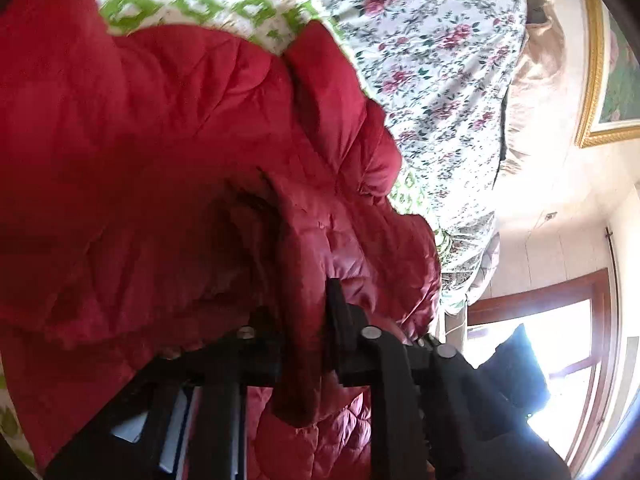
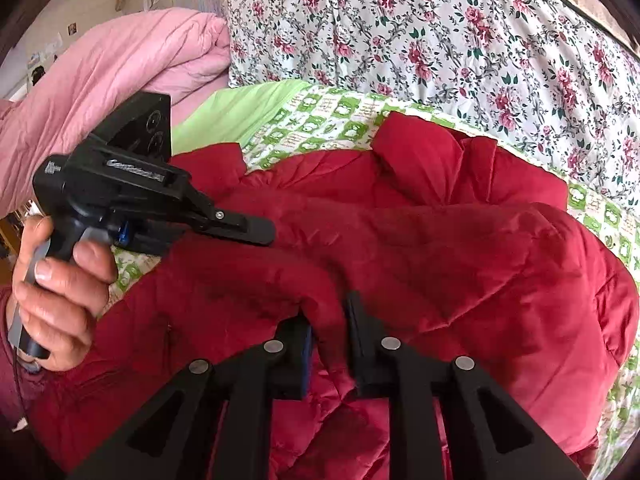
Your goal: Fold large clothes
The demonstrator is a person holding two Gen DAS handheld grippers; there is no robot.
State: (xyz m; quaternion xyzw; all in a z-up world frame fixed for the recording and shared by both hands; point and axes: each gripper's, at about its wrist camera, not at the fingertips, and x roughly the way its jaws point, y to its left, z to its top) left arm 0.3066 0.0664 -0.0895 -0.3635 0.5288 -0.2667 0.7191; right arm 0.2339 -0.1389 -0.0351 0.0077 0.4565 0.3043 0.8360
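Observation:
A red quilted padded jacket (image 2: 440, 248) lies rumpled on a bed with a green-and-white patterned sheet (image 2: 320, 116). In the left wrist view the jacket (image 1: 140, 140) fills most of the frame. My left gripper (image 1: 308, 320) is shut on a thick fold of the jacket's edge, which hangs down between the jaws. My right gripper (image 2: 328, 320) is shut on another fold of the red jacket. The left gripper also shows in the right wrist view (image 2: 256, 232), held in a hand at the left, its fingers over the jacket.
A floral quilt (image 2: 460, 40) lies behind the jacket, and shows in the left wrist view (image 1: 432, 60). A folded pink duvet (image 2: 112, 72) sits at the left. A gold-framed picture (image 1: 600, 80) hangs on the wall, and a bright wood-framed window (image 1: 560, 360) is at the lower right.

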